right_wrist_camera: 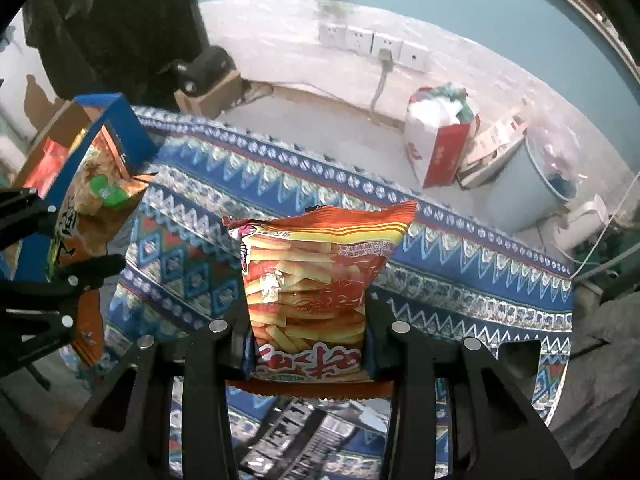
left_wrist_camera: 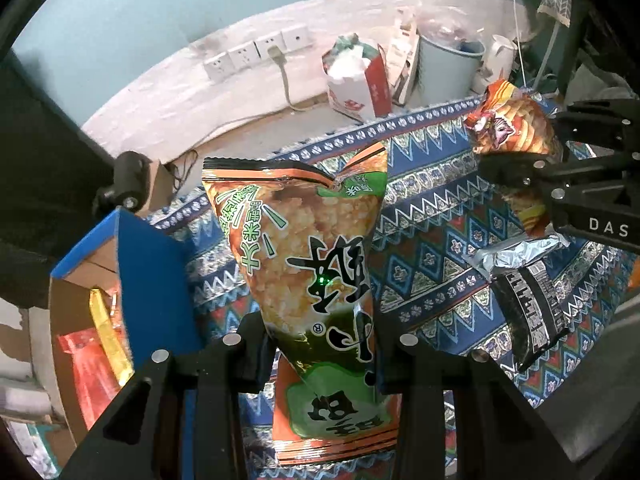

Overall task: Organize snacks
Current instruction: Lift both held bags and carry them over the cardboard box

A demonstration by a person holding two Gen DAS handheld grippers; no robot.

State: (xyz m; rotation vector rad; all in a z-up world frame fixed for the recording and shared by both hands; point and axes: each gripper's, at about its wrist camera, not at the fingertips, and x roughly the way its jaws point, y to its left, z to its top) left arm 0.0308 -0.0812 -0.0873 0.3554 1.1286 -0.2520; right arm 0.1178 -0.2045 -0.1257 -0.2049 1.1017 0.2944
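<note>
Pinching a green rice-cracker bag [left_wrist_camera: 316, 280], left tongs [left_wrist_camera: 320, 364], right tongs [right_wrist_camera: 306, 344] clamping an orange fries bag [right_wrist_camera: 312, 280]

Green-orange rice-cracker bag [left_wrist_camera: 316, 280] and orange fries bag [right_wrist_camera: 312, 280] — both apparently aloft.

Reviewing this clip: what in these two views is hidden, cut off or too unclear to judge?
- Left wrist view: the blue box interior is mostly hidden by its own wall; only a red and a yellow packet show.
- Left wrist view: the black packet is partly cut off by the lens edge.
- Right wrist view: the same packet lies under the right gripper and its orange fries bag, blurred.
- Both views: the green rice-cracker bag hides the left gripper pads.
</note>
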